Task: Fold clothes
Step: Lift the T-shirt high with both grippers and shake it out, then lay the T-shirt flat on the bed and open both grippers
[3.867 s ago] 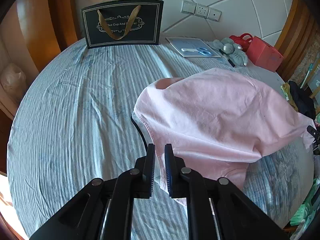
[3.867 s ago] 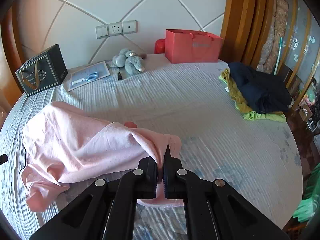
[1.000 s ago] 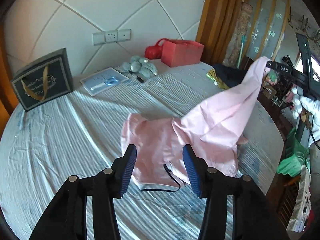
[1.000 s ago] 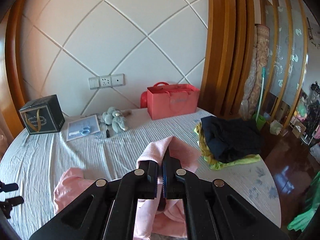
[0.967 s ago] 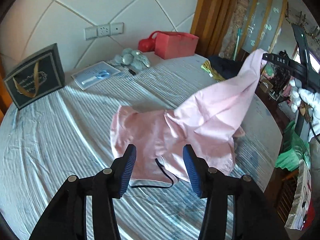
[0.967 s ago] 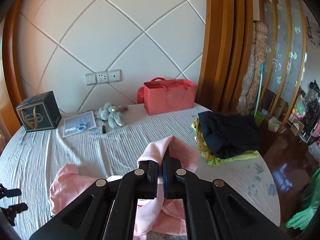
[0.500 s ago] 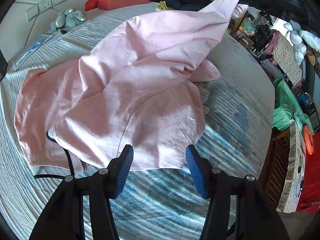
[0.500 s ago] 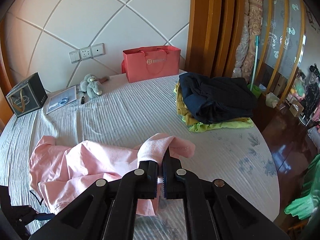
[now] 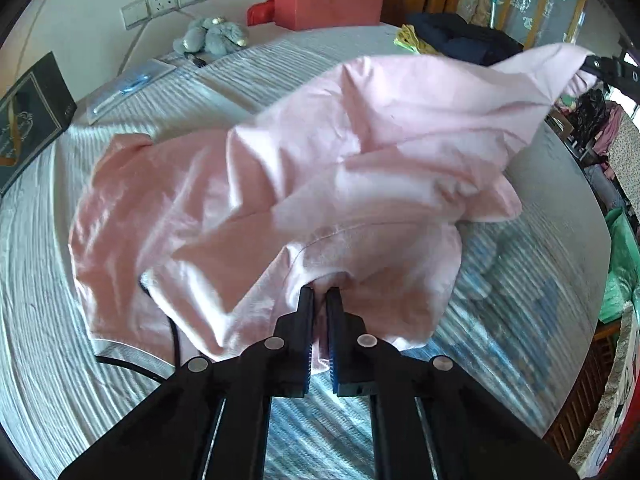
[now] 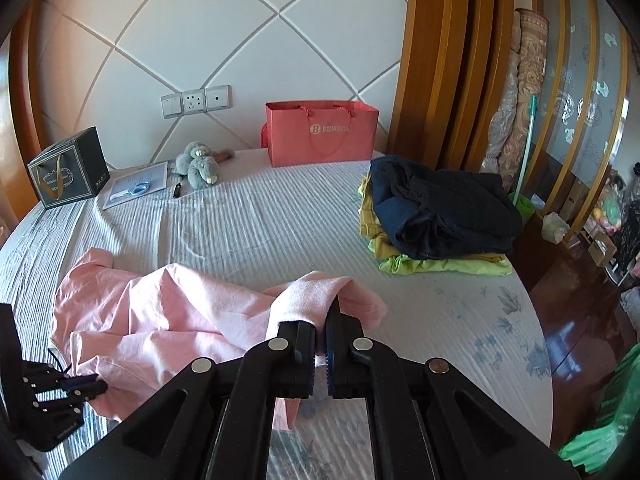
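Observation:
A pink garment (image 9: 320, 168) lies crumpled on a round table with a striped white cloth (image 9: 40, 340). My left gripper (image 9: 319, 300) is shut on the garment's near edge. My right gripper (image 10: 319, 320) is shut on another bunched part of the pink garment (image 10: 168, 312) and holds it just above the table. In the left wrist view the right gripper (image 9: 600, 68) shows at the far right, with the cloth stretched up to it. The left gripper (image 10: 60, 392) shows at the lower left of the right wrist view.
A pile of folded clothes (image 10: 436, 216), dark blue over yellow and green, sits at the table's right edge. At the back stand a red paper bag (image 10: 320, 136), a grey plush toy (image 10: 200, 166), a sheet with scissors (image 10: 138, 188) and a black gift bag (image 10: 68, 172).
My left gripper has closed on the garment's near edge; it was open half a second ago. My right gripper has come down, so the lifted cloth hangs lower over the table.

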Motion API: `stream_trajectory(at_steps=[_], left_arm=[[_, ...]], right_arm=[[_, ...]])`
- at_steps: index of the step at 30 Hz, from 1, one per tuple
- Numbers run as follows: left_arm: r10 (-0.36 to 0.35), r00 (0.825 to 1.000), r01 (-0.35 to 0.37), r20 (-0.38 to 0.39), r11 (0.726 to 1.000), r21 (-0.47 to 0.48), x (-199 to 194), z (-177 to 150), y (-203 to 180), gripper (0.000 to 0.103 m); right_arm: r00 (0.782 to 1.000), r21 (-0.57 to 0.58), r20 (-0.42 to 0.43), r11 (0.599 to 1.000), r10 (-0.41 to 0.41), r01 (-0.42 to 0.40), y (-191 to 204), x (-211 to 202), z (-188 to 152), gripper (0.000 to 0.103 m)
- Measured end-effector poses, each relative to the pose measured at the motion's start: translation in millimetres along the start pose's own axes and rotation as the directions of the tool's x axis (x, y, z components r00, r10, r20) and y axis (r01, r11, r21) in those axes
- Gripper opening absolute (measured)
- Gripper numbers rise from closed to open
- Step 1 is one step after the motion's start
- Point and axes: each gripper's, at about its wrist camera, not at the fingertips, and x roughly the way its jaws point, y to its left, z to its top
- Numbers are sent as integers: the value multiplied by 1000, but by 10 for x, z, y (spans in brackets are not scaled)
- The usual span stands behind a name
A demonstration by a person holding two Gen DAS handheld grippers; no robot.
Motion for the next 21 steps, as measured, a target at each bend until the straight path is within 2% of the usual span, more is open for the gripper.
stream_trajectory(at_steps=[3, 7, 10, 13, 14, 15, 16, 17, 18, 21], left_arm=[[76, 988, -64, 136, 993, -96, -463, 269, 441, 5], [196, 943, -143, 270, 968, -206, -982, 690, 1078, 5], [280, 907, -205, 315, 946, -250, -1134, 1018, 1531, 5], [356, 880, -261, 315, 915, -307, -1080, 1433, 2037, 8], [356, 882, -253, 309, 911, -326, -1011, 1574, 2194, 12], [351, 888, -243, 296, 907, -343, -935, 1697, 2343, 12], [333, 905, -229, 266, 906, -356, -839, 1772, 2472, 23], [313, 920, -214, 235, 905, -368, -744, 1846, 2601, 38], [296, 932, -203, 208, 904, -377, -661, 1891, 2706, 44], [279, 945, -204, 172, 910, -360, -569, 1694, 2790, 46]], right_arm=[[994, 18, 112, 1000, 13, -15, -30, -207, 220, 3], [971, -7, 227, 998, 69, -69, 41, -356, 576, 3], [964, -57, 239, 993, 115, -104, 224, -171, 893, 3], [966, -84, 212, 988, 149, -134, 483, 236, 1216, 3], [967, -86, 210, 988, 147, -131, 593, 389, 1327, 5], [969, -82, 204, 989, 139, -125, 684, 535, 1413, 13], [972, -71, 195, 990, 131, -119, 762, 679, 1486, 21], [976, -55, 174, 991, 132, -124, 799, 795, 1519, 51], [979, -39, 153, 991, 134, -129, 833, 910, 1550, 74], [984, 2, 105, 990, 142, -143, 856, 1087, 1485, 76]])
